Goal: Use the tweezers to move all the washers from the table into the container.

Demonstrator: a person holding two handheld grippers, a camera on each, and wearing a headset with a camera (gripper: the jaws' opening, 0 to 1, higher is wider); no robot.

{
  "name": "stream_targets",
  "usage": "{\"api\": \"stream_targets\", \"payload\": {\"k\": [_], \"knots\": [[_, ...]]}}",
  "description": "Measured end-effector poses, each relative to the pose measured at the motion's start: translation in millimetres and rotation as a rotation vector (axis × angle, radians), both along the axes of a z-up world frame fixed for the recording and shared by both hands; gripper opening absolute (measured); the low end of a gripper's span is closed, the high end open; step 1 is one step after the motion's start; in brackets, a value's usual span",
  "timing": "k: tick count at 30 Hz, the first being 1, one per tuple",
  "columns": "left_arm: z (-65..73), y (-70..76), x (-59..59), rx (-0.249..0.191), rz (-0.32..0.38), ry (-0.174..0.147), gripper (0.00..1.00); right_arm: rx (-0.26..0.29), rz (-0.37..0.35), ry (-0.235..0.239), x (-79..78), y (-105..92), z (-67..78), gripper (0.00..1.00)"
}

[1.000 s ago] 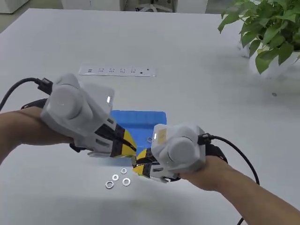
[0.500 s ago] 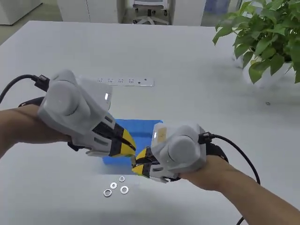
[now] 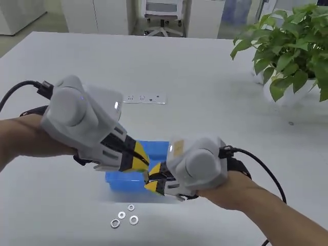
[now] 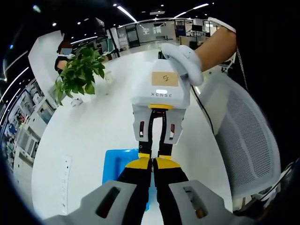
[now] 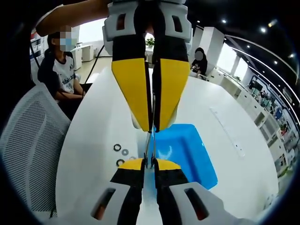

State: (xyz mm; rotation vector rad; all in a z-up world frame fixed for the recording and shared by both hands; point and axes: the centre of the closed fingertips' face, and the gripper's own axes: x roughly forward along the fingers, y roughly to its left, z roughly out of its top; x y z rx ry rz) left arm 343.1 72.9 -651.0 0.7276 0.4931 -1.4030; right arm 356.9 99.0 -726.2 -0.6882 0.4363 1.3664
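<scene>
R gripper (image 5: 150,164) and L gripper (image 4: 153,163) meet tip to tip, both jaw pairs pressed together, apparently pinching the tweezers (image 5: 150,145) btwn them. Blue container (image 5: 201,164) is just right of my R jaws; contents unclear, one pale glint. Washers (image 3: 134,220) lie left of R jaws, outside it. They look light, thin, slippery, so I'd nip each by its rim, one tip through the hole.
</scene>
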Motion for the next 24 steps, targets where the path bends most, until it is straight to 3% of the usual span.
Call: {"api": "stream_targets", "payload": {"k": [8, 24], "knots": [[-1.6, -0.4, 13.5, 0.0, 0.004, -0.016, 0.06, -0.002, -0.003, -0.015, 15.6, -0.7, -1.0, 0.1], [-20.4, -0.7, 39.7, -0.004, 0.019, 0.007, 0.06, 0.003, -0.018, 0.014, 39.4, -2.1, -19.9, 0.1]]}}
